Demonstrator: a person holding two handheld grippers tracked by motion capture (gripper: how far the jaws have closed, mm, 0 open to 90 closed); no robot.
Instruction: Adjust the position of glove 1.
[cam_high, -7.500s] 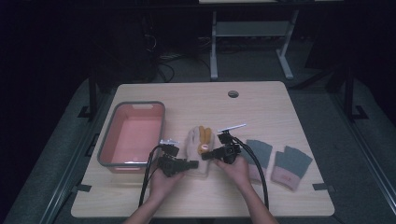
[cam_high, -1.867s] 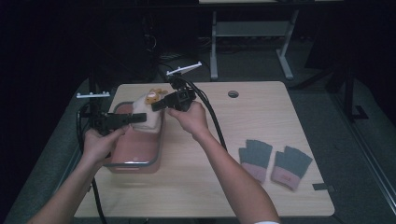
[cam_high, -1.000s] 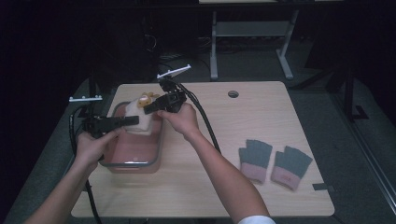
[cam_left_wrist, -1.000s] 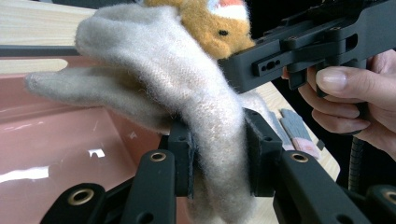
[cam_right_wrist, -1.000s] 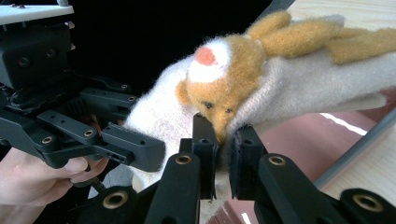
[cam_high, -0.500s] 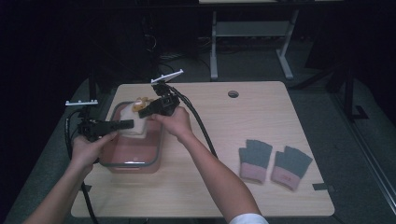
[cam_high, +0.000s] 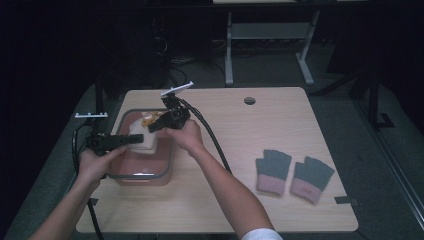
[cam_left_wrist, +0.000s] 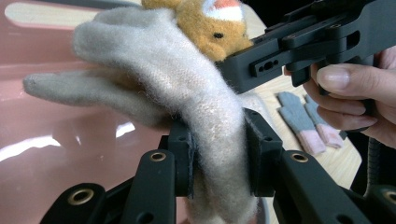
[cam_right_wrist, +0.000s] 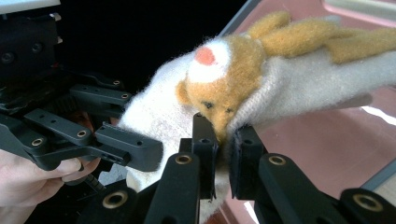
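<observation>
Both my left gripper (cam_left_wrist: 217, 154) and right gripper (cam_right_wrist: 223, 140) are clamped on the cream glove (cam_high: 145, 140), its length hanging directly above the pink bin (cam_high: 142, 175), so release drops it inside.

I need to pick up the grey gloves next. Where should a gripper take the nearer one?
Judging by its pose, take the left grey glove at its pink cuff, coming from the table's front edge: it lies flat, cuff toward the person, apart from the other glove.

cream glove (cam_left_wrist: 187, 88) cuff cut off below, pink bin (cam_high: 131, 172) floor partly hidden
</observation>
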